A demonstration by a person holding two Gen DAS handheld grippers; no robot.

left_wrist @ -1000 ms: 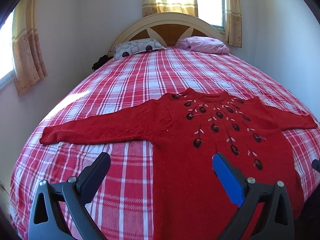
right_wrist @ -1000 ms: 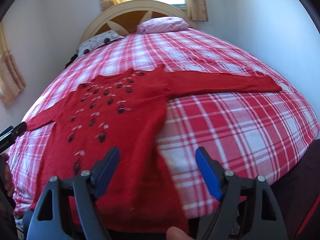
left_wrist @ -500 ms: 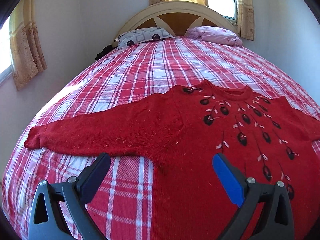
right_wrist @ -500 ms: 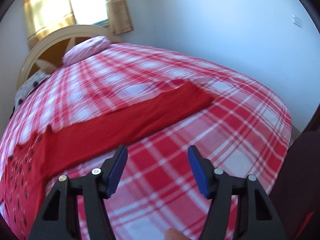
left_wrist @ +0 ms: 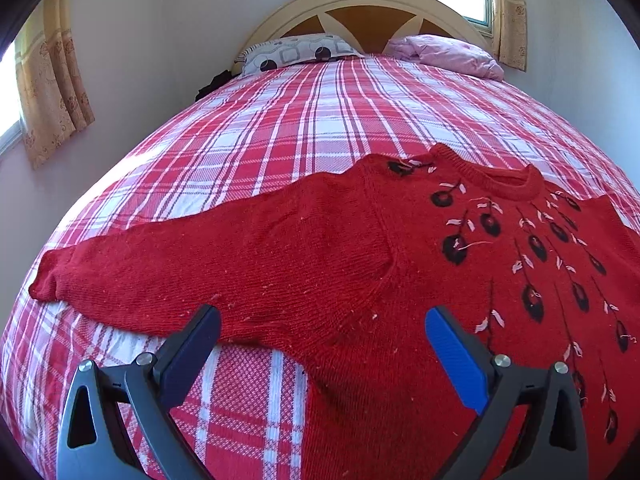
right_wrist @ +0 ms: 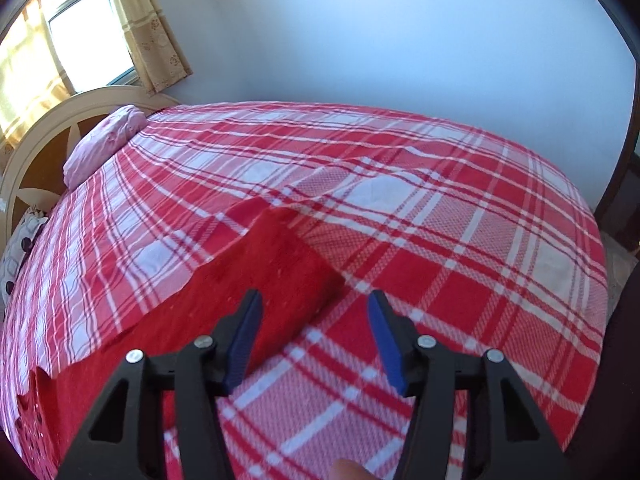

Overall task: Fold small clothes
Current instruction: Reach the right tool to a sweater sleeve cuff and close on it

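Note:
A red knitted sweater [left_wrist: 360,264] with black and white embroidered flowers lies flat, front up, on the bed, sleeves spread out. My left gripper [left_wrist: 320,320] hangs open just above the underarm where the left sleeve [left_wrist: 160,264] meets the body, nothing between its pads. In the right wrist view the other sleeve [right_wrist: 256,280] runs up to its cuff [right_wrist: 296,240]. My right gripper [right_wrist: 314,300] is over the lower corner of that cuff, jaws closing, the cloth below them and not pinched.
The bed carries a red and white plaid cover [left_wrist: 320,120]. A patterned pillow [left_wrist: 296,54] and a pink pillow [left_wrist: 444,54] lie by the cream headboard [left_wrist: 360,4]. Walls stand close on both sides [right_wrist: 360,40]; curtained windows [right_wrist: 80,32] are behind. A fingertip [right_wrist: 348,470] shows at the bottom edge.
The left gripper came lower and closer over the left sleeve and underarm. The right gripper swung far right from the sweater's body to the right cuff, and its jaws narrowed.

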